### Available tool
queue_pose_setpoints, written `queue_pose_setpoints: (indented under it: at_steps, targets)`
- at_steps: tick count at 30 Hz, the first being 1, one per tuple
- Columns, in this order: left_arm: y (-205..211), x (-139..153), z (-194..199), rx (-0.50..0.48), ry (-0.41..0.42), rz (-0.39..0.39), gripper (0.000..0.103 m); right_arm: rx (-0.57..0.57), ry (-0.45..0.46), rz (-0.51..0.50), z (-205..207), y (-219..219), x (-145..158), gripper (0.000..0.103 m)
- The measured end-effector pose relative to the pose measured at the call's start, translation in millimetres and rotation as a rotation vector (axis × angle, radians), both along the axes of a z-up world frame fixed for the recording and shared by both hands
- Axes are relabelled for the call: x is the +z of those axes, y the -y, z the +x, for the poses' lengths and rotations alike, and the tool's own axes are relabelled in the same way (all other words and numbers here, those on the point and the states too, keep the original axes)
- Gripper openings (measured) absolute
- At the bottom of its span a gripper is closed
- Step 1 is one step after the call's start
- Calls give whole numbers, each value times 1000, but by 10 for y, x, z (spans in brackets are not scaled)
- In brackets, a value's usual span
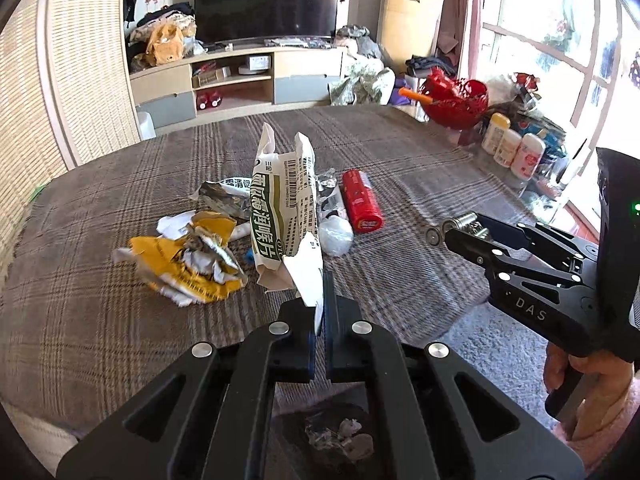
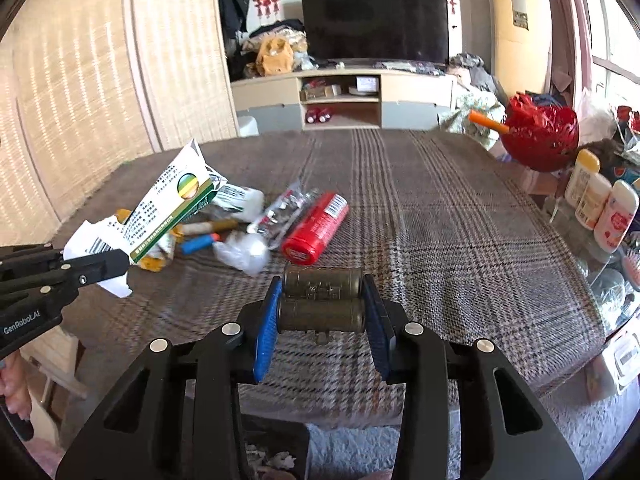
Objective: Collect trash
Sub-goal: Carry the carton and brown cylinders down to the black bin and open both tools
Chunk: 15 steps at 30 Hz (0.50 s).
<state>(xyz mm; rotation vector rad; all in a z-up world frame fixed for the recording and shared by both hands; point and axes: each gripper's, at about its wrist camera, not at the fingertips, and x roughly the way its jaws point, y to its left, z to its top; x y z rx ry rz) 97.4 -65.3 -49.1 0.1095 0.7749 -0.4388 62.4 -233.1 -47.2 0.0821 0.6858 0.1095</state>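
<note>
A person works over a plaid-covered table [image 2: 440, 220] with a claw in each hand. The left claw [image 1: 320, 320] is clamped tight on the torn white flap of a flattened green-and-white medicine box [image 1: 284, 208], which hangs lifted above the cloth, tilted upward away from the claw. The right claw [image 2: 322, 312] grips a pair of brass-coloured cylinders [image 2: 322, 300] joined side by side, pinched end to end between its blue pads [image 2: 266, 320] and held clear of the table.

The remaining litter lies in a cluster near the table's middle: a crumpled yellow-and-white wrapper [image 1: 192, 264], a crushed silver foil packet [image 1: 224, 200], a ball of clear plastic [image 1: 336, 236], a small blue piece [image 2: 198, 243] and a red can [image 1: 362, 200] on its side, just beside the plastic ball. Three white bottles [image 1: 512, 148] stand together at the right edge, near a red ornament [image 1: 456, 98]. A dark television [image 1: 266, 4] sits on a low cabinet [image 1: 236, 80] beyond.
</note>
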Motion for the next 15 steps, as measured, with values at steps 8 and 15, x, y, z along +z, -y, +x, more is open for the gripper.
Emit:
queue_pose_setpoints:
  at_steps: [8,15]
  targets:
    - [-117,96,-572,10,3,-35,2,30,29,25,-490,-88,161,40]
    - [-250,-83,-1024,22,-36,-69,2,74,-14,45,-865,-161,42,40]
